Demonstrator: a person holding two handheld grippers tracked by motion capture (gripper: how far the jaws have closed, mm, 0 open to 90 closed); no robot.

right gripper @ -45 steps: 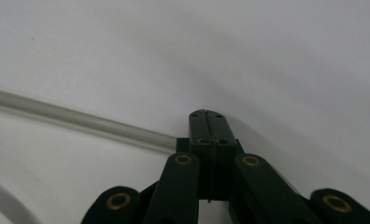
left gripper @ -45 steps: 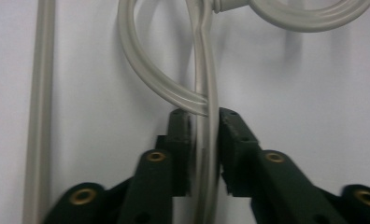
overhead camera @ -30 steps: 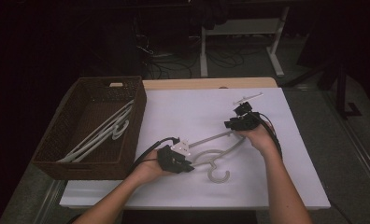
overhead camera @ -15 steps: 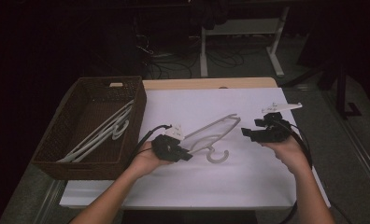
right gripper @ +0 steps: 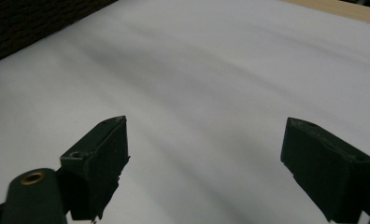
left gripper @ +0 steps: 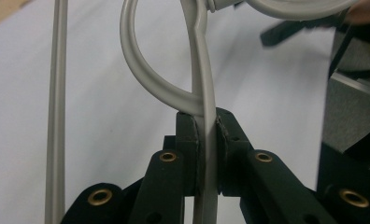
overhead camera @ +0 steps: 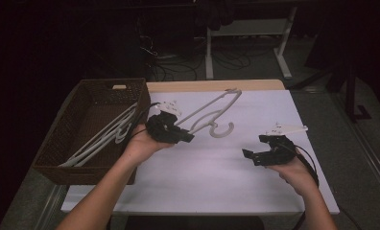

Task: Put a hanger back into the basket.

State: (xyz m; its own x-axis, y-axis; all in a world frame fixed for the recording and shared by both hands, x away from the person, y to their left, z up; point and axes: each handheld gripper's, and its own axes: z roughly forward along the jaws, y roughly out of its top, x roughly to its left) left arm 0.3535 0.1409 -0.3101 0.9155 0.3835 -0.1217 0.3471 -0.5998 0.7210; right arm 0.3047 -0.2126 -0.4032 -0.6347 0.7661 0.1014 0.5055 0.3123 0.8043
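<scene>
jaws: black, angular, brass-ringed screw holes
left gripper (overhead camera: 171, 130): black, grey top plate
right gripper (overhead camera: 267, 152): black, blk cable
arms: bare, no sleeves

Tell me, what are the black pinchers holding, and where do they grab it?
The left gripper is shut on the grey hanger, pinching its shoulder bar just below the hook's neck. The right gripper is open and holds nothing.

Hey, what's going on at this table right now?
A person is moving a grey plastic hanger. The left gripper is shut on its wire near the hook, holding it over the white table beside the wicker basket, which already holds other hangers. The right gripper is open, holding nothing, above the table.
</scene>
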